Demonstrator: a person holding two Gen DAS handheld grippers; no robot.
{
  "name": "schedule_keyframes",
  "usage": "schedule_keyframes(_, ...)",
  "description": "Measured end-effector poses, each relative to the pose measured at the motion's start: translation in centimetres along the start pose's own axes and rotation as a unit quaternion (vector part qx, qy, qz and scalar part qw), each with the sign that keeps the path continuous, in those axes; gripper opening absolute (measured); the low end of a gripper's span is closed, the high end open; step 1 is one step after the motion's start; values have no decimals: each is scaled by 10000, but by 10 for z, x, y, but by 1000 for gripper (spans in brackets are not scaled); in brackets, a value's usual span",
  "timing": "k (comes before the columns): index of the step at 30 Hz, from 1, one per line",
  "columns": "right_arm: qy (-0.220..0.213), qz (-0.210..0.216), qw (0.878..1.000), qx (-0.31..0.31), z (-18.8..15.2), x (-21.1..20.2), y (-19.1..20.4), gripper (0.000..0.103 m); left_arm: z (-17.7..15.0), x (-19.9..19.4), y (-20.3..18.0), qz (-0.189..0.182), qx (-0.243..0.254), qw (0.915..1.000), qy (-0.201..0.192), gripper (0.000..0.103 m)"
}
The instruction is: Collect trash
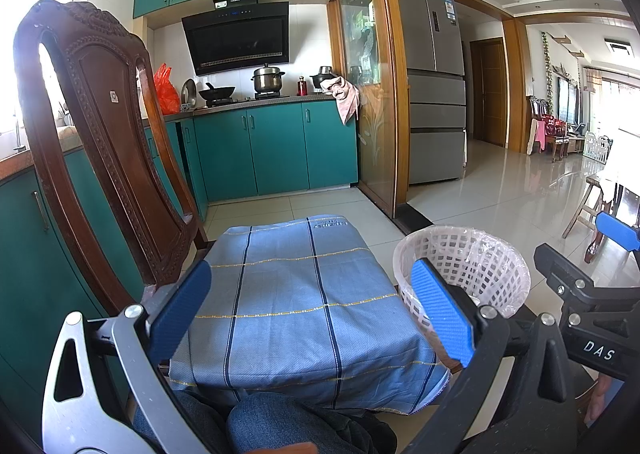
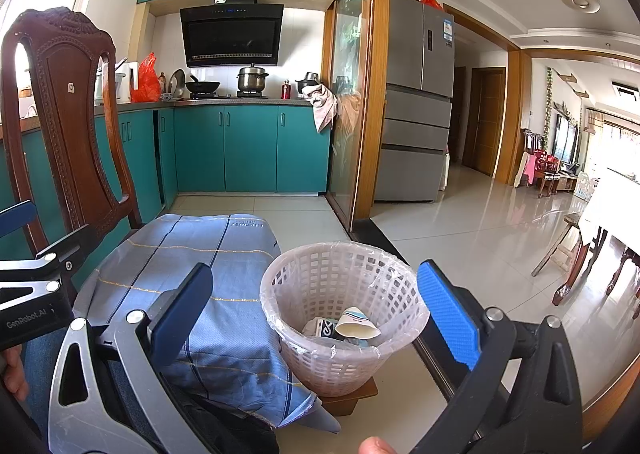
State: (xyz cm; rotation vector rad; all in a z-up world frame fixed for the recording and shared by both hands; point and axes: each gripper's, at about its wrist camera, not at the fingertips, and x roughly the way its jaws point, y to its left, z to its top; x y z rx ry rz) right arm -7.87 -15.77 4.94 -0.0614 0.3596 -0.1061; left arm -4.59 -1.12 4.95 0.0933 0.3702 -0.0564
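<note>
Both grippers hovered with fingers spread and empty, the left gripper (image 1: 310, 310) over the blue cloth (image 1: 288, 294), the right gripper (image 2: 320, 314) over the white basket (image 2: 340, 358); a crumpled cup (image 2: 356, 324) lay inside, beside the table's right edge; a wooden chair (image 1: 104, 126) stood behind.

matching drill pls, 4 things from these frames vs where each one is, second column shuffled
Things:
1. paper cup
2. steel pot
3. checked cloth
4. orange bag

Places:
A. on the counter left of the wok
B. inside the white basket
C. on the stove under the hood
D. spread over the low surface beside the basket

Pairs: 1-B, 2-C, 3-D, 4-A
</note>
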Motion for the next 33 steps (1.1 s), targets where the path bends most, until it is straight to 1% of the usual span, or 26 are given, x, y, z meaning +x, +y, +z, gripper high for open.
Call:
schedule_keyframes(23, 50, 27, 10000, 5, -4, 4, 7, 100, 1, -1, -4, -20, 8, 10000, 22, 100)
schedule_keyframes(33, 160, 39, 9998, 61, -5, 11, 6, 100, -1, 8, -5, 20, 6, 9999, 145, 100)
